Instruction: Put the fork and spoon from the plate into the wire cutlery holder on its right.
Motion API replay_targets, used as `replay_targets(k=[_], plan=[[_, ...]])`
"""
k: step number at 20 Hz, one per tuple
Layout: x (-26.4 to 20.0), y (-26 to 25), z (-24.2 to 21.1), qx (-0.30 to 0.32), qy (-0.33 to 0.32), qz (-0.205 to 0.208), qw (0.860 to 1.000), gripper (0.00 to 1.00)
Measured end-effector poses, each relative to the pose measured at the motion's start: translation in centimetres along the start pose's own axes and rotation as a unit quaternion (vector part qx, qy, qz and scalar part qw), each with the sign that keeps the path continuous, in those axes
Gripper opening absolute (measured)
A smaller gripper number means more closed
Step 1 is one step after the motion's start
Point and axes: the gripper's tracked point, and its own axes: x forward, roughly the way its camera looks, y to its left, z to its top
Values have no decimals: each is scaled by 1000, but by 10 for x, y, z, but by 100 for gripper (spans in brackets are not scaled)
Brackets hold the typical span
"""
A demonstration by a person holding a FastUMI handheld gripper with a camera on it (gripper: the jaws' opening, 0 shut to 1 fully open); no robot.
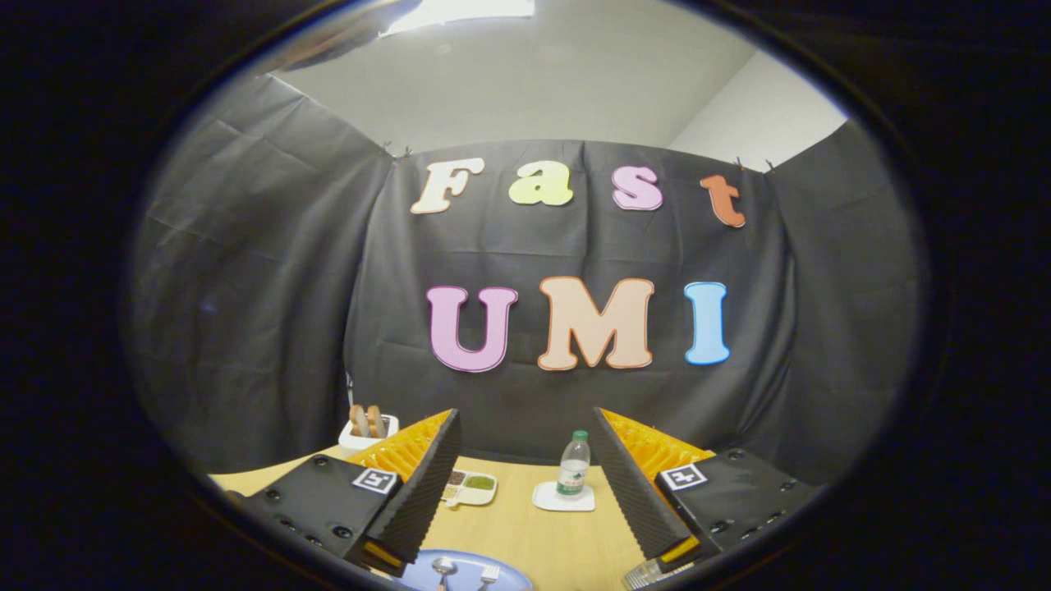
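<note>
Spoon (443, 568) and fork (489, 574) on blue plate (427, 565), near, between gripper (525, 484) fingers, spread wide, empty. Wire holder (649, 574) just right. Thin, stiff, slippery metal, likely light; pinch mid-handle.

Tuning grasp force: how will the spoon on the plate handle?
Spoon looks shiny metal, so likely stiff and slippery. It lies flat on the blue plate, so probably hard to get under. Hand-held gripper is open above it.

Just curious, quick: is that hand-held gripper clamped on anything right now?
Hand-held gripper: open, fingers spread wide, holding nothing; the plate lies below between them.
</note>
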Motion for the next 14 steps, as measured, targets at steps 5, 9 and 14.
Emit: replay_targets(k=[5, 9, 14], plan=[[7, 7, -8, 3, 16, 8, 1000, 100], [11, 15, -35, -10, 55, 28, 998, 100], [12, 27, -73, -28, 113, 54, 992, 100]])
